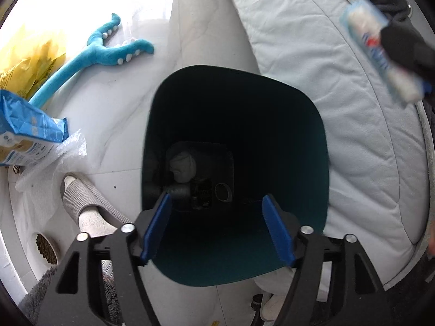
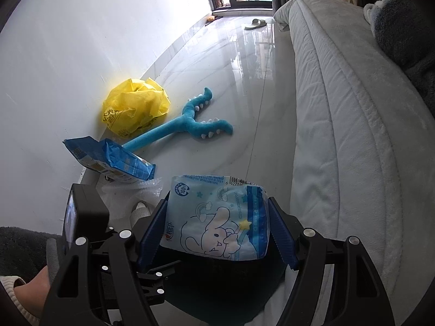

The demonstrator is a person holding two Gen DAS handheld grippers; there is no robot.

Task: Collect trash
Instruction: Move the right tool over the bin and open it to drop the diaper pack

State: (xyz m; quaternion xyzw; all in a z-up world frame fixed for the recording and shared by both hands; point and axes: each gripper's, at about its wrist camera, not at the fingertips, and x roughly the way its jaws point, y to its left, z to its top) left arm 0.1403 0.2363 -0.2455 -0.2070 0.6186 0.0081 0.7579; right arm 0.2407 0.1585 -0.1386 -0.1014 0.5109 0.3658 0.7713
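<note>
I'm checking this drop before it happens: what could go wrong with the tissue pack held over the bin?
1. The right gripper holds the pale blue cartoon-printed tissue pack near one side of the dark teal plastic bin, so it may hit the rim or land on the floor.
2. The left gripper is open around the bin's near rim, so the bin could tip if bumped.

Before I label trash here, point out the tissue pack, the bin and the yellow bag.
tissue pack [image 2: 217,217], right wrist view, its printed front.
bin [image 1: 307,125], left wrist view, inner wall near rim.
yellow bag [image 2: 136,106], right wrist view, its crumpled middle.
</note>
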